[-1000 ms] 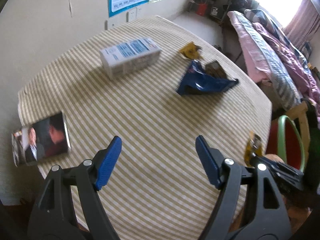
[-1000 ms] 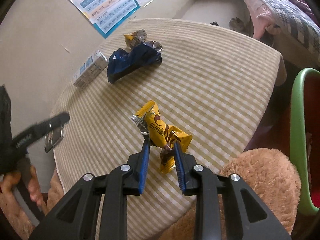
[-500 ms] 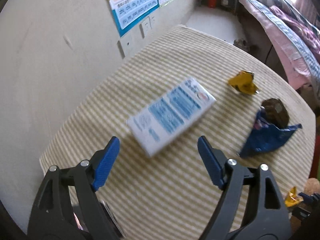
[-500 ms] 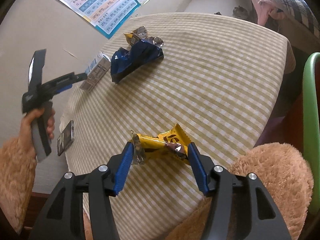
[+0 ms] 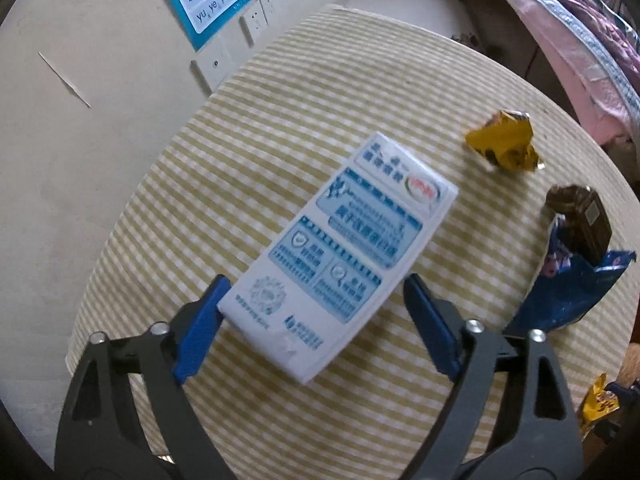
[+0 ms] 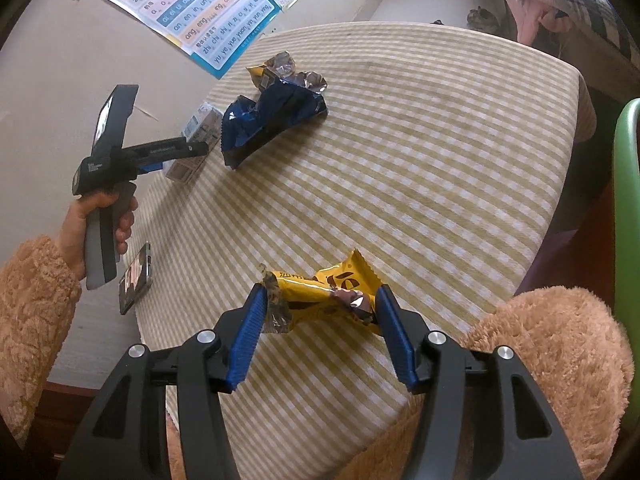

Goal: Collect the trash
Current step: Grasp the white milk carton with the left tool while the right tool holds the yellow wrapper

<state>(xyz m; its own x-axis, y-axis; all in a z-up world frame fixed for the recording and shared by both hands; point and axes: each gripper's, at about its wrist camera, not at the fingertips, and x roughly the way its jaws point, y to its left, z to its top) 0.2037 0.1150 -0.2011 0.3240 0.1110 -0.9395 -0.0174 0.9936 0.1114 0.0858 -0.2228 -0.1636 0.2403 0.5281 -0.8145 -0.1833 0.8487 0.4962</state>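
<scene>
Left gripper [image 5: 314, 312]: jaws just narrowing, straddling white-and-blue printed carton [image 5: 340, 256] flat on striped tablecloth [image 5: 280, 128], right pad apart | likely light, stiff; grip long sides | right gripper [image 6: 320, 328]: half-open around crinkly yellow foil wrapper [image 6: 324, 296], soft.

Wide open striped tablecloth [image 6: 420, 152] through the middle and right of the table, nothing lying there, plenty of passage. The left side is crowded: white carton [image 5: 340, 256] sits between the left gripper [image 5: 316, 316] pads, one pad at its corner, a gap at the other. Just right of it the blue bag [image 5: 568, 292] narrows the lane, with a crumpled yellow wrapper [image 5: 504, 146] beyond. The wall [image 5: 80, 120] hems the far-left edge. A phone [image 6: 136, 278] lies at the near-left rim. The yellow candy wrapper [image 6: 324, 300] fills the right gripper [image 6: 320, 328], perhaps touching both pads; hard to tell.
</scene>
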